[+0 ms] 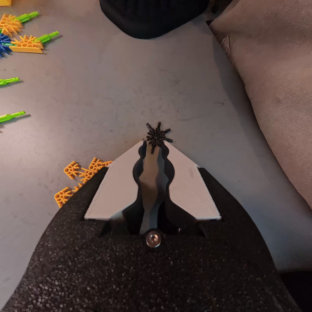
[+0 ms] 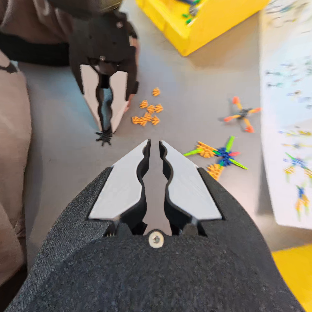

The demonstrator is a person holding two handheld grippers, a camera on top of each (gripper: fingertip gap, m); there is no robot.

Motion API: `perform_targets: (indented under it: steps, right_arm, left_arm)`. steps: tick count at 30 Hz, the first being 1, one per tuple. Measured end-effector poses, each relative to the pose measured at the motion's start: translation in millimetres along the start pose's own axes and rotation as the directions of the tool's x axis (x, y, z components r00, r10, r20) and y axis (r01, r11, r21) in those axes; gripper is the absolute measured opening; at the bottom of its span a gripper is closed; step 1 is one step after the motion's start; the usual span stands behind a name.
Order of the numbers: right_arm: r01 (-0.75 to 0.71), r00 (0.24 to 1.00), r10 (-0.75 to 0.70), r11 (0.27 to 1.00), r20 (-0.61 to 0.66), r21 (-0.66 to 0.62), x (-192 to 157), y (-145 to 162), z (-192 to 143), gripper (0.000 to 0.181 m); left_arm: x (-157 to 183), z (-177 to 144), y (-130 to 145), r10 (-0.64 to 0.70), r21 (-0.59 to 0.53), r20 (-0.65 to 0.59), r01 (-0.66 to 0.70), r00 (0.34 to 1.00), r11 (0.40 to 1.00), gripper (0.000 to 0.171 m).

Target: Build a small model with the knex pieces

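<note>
Left tool point(image 1: 154, 141) clamps black connector point(image 1: 157, 137) | right tool point(image 2: 154, 141) apart over bare grey table point(image 2: 67, 152)

Bare grey desk point(image 1: 118, 87) lies open ahead of the left gripper point(image 1: 152, 141), whose tips pinch a small black spoked plastic connector point(image 1: 157, 135). A tan cloth-covered bulk point(image 1: 270, 84) walls off its right side; a scatter of orange fan-shaped plastic connectors point(image 1: 76, 173) lies just beside it on the left. Ahead of the right gripper point(image 2: 154, 142), narrowly parted, the desk is bare up to the left gripper point(image 2: 106, 130). To its right lie a blue, green and orange rod assembly point(image 2: 221, 156) and a white printed sheet point(image 2: 287, 118); a yellow plastic box point(image 2: 194, 25) stands beyond.
</note>
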State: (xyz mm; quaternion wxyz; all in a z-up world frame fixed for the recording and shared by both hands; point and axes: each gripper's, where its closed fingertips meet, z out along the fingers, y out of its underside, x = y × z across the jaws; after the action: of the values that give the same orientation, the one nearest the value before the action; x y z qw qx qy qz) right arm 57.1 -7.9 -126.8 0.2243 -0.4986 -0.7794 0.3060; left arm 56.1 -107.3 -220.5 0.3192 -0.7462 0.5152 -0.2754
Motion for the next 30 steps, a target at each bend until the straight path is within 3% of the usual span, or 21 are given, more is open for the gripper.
perform_targets:
  steps: [3,6,9,11,14,19,23,30]
  right_arm:
    - [-0.071,0.967,0.093,0.992,-0.239,0.1,61,7,-62,0.01]
    - [-0.15,0.855,0.216,0.973,-0.471,0.173,123,31,-124,0.008]
    - [-0.277,0.712,0.327,0.944,-0.621,0.18,184,79,-167,0.011]
    - [-0.355,0.643,0.35,0.924,-0.681,0.139,220,115,-178,0.014]
    - [-0.468,0.6,0.402,0.878,-0.692,0.104,262,160,-171,0.016]
    - [-0.569,0.644,0.457,0.822,-0.614,0.015,306,199,-128,0.013]
    - [-0.568,0.705,0.446,0.821,-0.551,-0.063,324,215,-99,0.001]
    - [-0.555,0.743,0.424,0.822,-0.518,-0.124,327,226,-80,0.0]
  left_arm:
    - [-13,-7,3,-0.022,-0.014,0.077,0.023,0.997,1.0,0.02]
    - [-29,-18,6,-0.077,-0.024,0.204,0.084,0.976,0.996,0.02]
    - [-25,-18,1,-0.165,0.006,0.224,0.168,0.961,0.986,0.03]
    - [-20,-12,-1,-0.217,0.004,0.233,0.222,0.948,0.975,0.042]
    - [-15,-2,2,-0.241,-0.023,0.265,0.256,0.933,0.966,0.052]
    - [-20,-3,3,-0.266,-0.009,0.303,0.282,0.915,0.959,0.038]
    - [-23,-5,4,-0.267,-0.009,0.294,0.282,0.918,0.959,0.03]
    - [-25,-5,4,-0.277,0.018,0.257,0.282,0.926,0.959,0.025]
